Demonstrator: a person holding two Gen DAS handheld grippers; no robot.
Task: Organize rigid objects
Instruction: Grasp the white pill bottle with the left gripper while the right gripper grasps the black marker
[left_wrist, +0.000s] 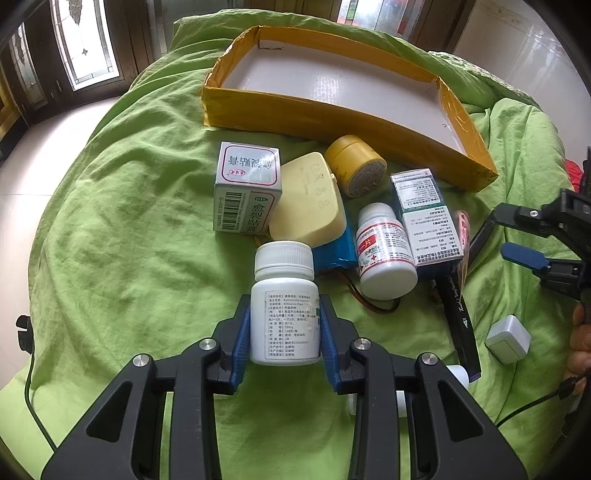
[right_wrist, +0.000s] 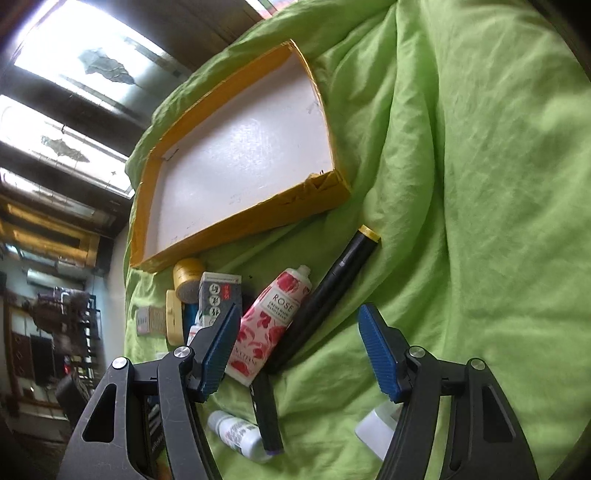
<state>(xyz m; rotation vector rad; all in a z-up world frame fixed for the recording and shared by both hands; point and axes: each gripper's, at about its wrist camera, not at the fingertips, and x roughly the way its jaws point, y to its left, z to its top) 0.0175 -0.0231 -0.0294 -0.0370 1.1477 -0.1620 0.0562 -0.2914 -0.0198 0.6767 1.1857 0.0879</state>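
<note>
While clutter lies outside, yellow tray (left_wrist: 376, 125) holds nothing.

Plenty of open green bedspread (left_wrist: 122, 229) down the left of the left wrist view. Mid-frame is jammed though: grey carton (left_wrist: 246, 188), yellow case (left_wrist: 308, 199), red-label bottle (left_wrist: 384, 251) all huddled touching, right before the yellow tray (left_wrist: 332, 122), whose white floor sits bare.

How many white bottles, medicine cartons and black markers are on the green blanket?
white bottles: 3
medicine cartons: 2
black markers: 2
Total: 7
</note>
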